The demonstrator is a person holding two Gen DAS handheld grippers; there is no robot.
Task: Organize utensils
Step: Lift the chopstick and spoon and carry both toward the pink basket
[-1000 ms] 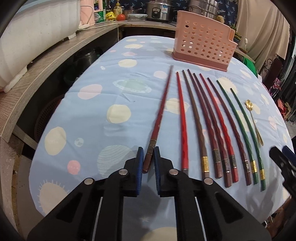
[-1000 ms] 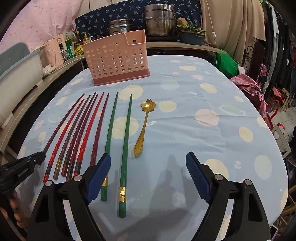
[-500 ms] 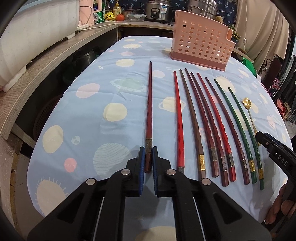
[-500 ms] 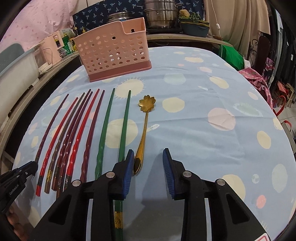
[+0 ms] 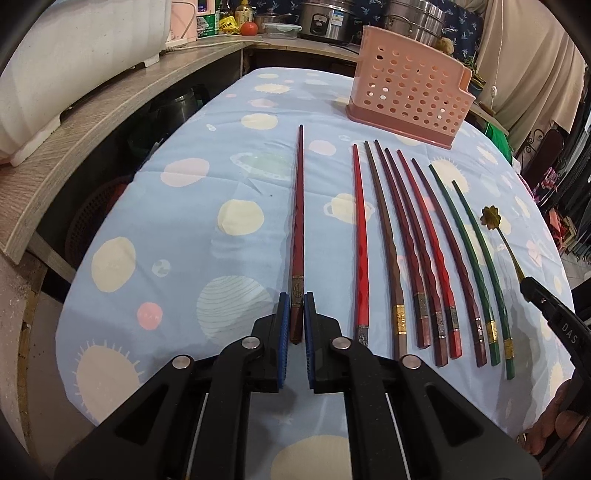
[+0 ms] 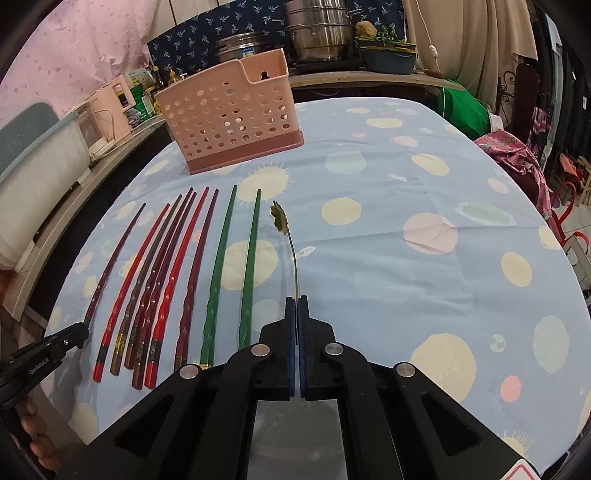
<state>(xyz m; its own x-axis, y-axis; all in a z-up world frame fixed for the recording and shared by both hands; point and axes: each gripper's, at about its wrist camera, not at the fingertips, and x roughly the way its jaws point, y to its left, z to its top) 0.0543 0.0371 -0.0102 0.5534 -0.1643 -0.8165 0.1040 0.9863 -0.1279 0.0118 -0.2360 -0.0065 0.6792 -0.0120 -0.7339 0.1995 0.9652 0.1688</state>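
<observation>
My left gripper (image 5: 294, 317) is shut on the thick end of a dark red chopstick (image 5: 298, 206), which points straight away from me and stands apart from the row. Several red, brown and green chopsticks (image 5: 413, 251) lie side by side on the cloth to its right. My right gripper (image 6: 296, 314) is shut on the handle of a gold flower-bowl spoon (image 6: 283, 229), tilted on edge just right of the two green chopsticks (image 6: 236, 266). A pink perforated utensil holder (image 6: 231, 114) stands at the far side of the table, also in the left wrist view (image 5: 410, 92).
The table carries a light blue cloth with planets and suns (image 6: 406, 206). A wooden counter (image 5: 92, 122) runs along the left. Pots and bottles (image 6: 317, 33) stand behind the holder. A curtain and clothes (image 6: 517, 155) are on the right.
My left gripper swung the dark red chopstick straight, away from the row. My right gripper came forward and closed from wide open onto the spoon handle, and the spoon has turned on edge.
</observation>
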